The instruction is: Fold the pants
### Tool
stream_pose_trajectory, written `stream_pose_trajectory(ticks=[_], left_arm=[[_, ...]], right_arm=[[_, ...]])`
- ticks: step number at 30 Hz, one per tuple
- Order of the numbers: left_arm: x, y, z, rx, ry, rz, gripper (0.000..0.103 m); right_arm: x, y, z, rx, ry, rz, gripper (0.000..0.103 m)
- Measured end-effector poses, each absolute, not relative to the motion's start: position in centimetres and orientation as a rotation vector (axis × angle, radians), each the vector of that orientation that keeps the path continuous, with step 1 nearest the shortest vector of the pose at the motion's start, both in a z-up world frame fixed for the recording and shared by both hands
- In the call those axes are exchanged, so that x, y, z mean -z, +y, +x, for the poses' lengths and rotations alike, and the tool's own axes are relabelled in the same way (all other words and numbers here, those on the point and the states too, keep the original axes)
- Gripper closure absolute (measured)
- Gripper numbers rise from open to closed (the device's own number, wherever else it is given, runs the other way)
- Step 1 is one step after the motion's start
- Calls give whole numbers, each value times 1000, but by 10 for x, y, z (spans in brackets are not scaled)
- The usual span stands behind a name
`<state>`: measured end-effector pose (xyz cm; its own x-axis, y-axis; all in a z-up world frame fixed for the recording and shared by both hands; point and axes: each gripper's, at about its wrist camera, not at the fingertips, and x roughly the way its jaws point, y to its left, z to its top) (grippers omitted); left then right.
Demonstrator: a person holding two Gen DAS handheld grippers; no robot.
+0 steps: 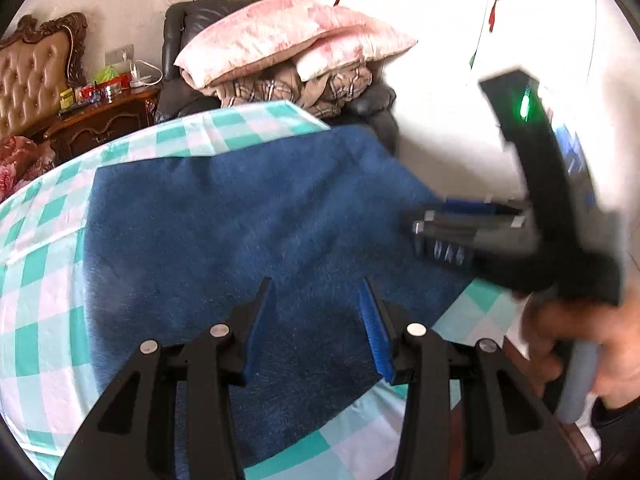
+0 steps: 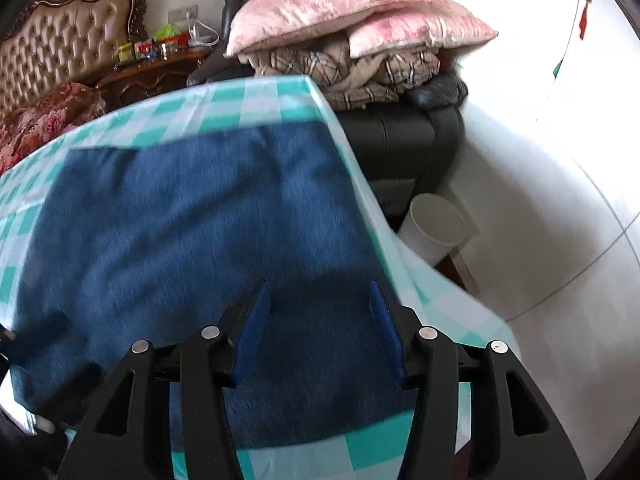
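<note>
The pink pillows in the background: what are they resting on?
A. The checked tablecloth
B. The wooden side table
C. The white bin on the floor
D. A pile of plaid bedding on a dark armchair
D: the pink pillows lie on top of plaid bedding heaped on a dark armchair, behind the checked tablecloth.

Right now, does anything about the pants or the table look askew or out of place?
Nothing stands out. The blue pants lie flat on the checked tablecloth, no loose part hanging over its edge, and both grippers are empty.
</note>
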<state>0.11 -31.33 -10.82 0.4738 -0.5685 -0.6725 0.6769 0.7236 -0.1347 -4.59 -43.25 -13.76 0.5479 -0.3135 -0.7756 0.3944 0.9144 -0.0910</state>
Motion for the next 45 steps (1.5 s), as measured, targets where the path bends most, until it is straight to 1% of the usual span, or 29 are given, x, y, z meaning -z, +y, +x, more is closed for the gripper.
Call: stream_pose_trajectory(ticks=[2, 7, 9, 10, 11, 12, 16, 18, 21, 23, 24, 25, 26, 27, 28, 29, 31, 41, 45], left_arm=[[110, -310, 1, 720, 759, 181, 59], [127, -304, 7, 660, 841, 214, 58], [128, -298, 4, 666, 843, 225, 58], [127, -297, 4, 662, 841, 230, 57], [125, -295, 3, 660, 841, 225, 53], [125, -293, 4, 657, 842, 220, 52], [123, -283, 4, 629, 849, 218, 51], [119, -275, 7, 607, 854, 208, 49], [108, -262, 7, 580, 839, 201, 41], [99, -256, 7, 570, 822, 203, 29], [93, -253, 6, 569, 811, 200, 28], [87, -251, 5, 574, 806, 198, 24], [83, -249, 4, 579, 805, 196, 19], [79, -248, 2, 582, 801, 195, 17], [76, -248, 1, 582, 796, 196, 13], [69, -248, -3, 585, 781, 205, 7], [63, -251, -9, 578, 765, 229, 2], [38, -251, -23, 549, 750, 213, 2], [35, -246, -21, 607, 778, 164, 2]], right_arm=[[141, -432, -49, 417, 894, 92, 54], [143, -430, -49, 420, 899, 75, 53], [144, -429, -49, 424, 901, 66, 53], [144, -429, -49, 425, 901, 66, 53], [144, -429, -49, 425, 900, 67, 53], [144, -430, -50, 423, 901, 73, 53], [145, -431, -51, 418, 902, 84, 53], [144, -431, -52, 417, 906, 86, 53], [141, -432, -55, 413, 912, 99, 53], [139, -431, -58, 412, 917, 96, 52], [138, -430, -61, 415, 917, 94, 52], [136, -429, -63, 418, 917, 91, 51], [135, -428, -67, 425, 916, 88, 48], [133, -427, -71, 436, 914, 86, 45], [130, -426, -75, 451, 911, 83, 37], [128, -426, -80, 471, 908, 79, 35], [122, -426, -92, 491, 896, 88, 35], [92, -412, -124, 513, 834, 119, 35], [83, -405, -126, 511, 819, 116, 35]])
